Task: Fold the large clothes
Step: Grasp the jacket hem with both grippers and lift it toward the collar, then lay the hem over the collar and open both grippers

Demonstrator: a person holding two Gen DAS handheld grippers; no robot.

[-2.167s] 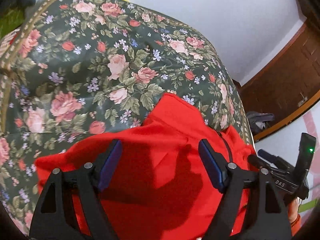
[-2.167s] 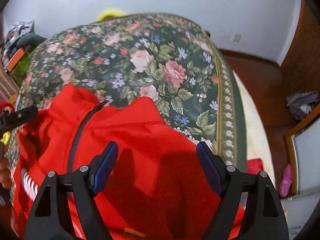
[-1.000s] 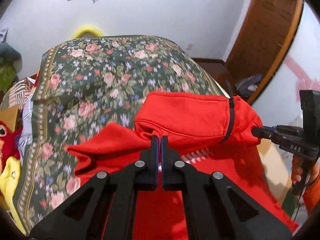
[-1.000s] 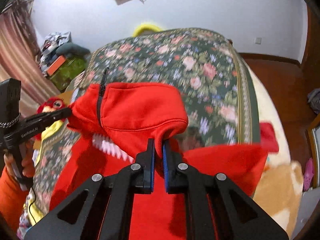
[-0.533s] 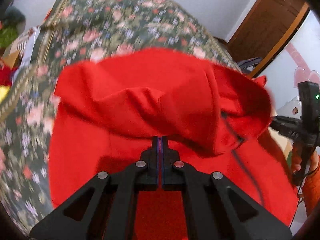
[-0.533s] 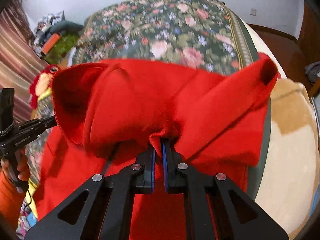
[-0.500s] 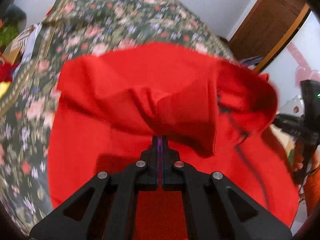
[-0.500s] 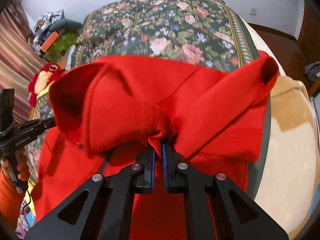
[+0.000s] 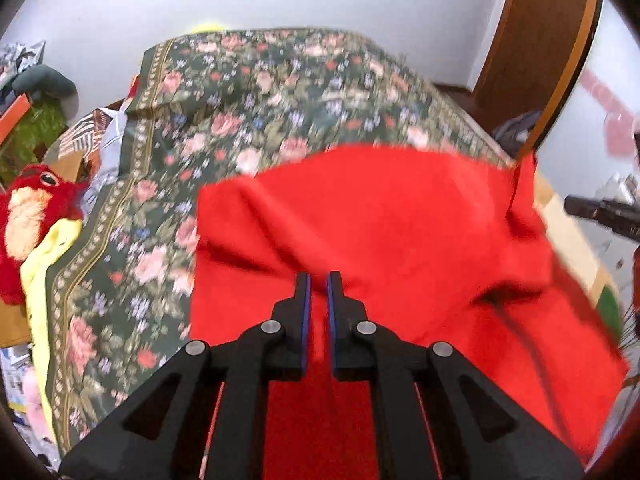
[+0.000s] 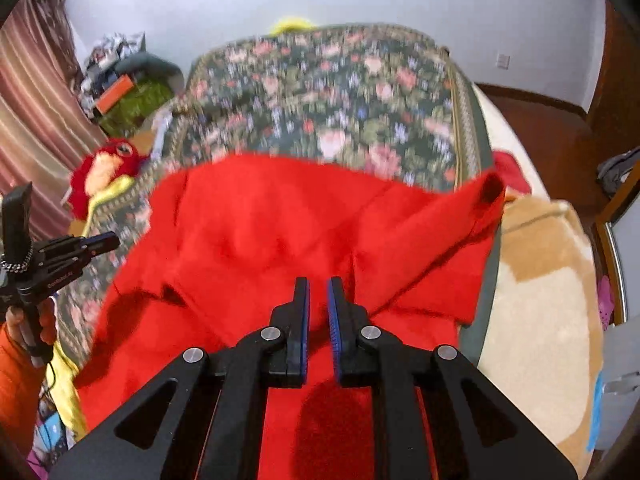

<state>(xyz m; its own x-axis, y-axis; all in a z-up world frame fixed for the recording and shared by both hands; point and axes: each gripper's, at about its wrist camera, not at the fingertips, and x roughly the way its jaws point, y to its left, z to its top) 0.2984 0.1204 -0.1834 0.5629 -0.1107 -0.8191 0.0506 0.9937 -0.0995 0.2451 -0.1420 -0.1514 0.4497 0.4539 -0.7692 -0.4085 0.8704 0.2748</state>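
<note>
A big red zip jacket [image 9: 400,232] lies on the near part of a bed with a dark floral cover [image 9: 260,92]. In the left wrist view my left gripper [image 9: 318,280] has its jaws a narrow gap apart over the red cloth; whether cloth sits between them is unclear. In the right wrist view the jacket [image 10: 272,224] spreads wide, one sleeve cuff [image 10: 490,190] at the right bed edge. My right gripper [image 10: 318,286] has the same narrow gap over the cloth. The left gripper also shows at the left of the right wrist view [image 10: 100,242].
A red plush toy [image 9: 28,216] and yellow cloth [image 9: 40,264] lie off the bed's left side. A beige blanket [image 10: 548,288] covers the right side. A wooden door [image 9: 536,52] stands at the right. Clutter [image 10: 120,92] sits by the far left wall.
Both grippers' jaws have parted slightly from fully shut. The lifted red cloth has dropped and now lies flatter and wider on the bed. Both views are motion-blurred.
</note>
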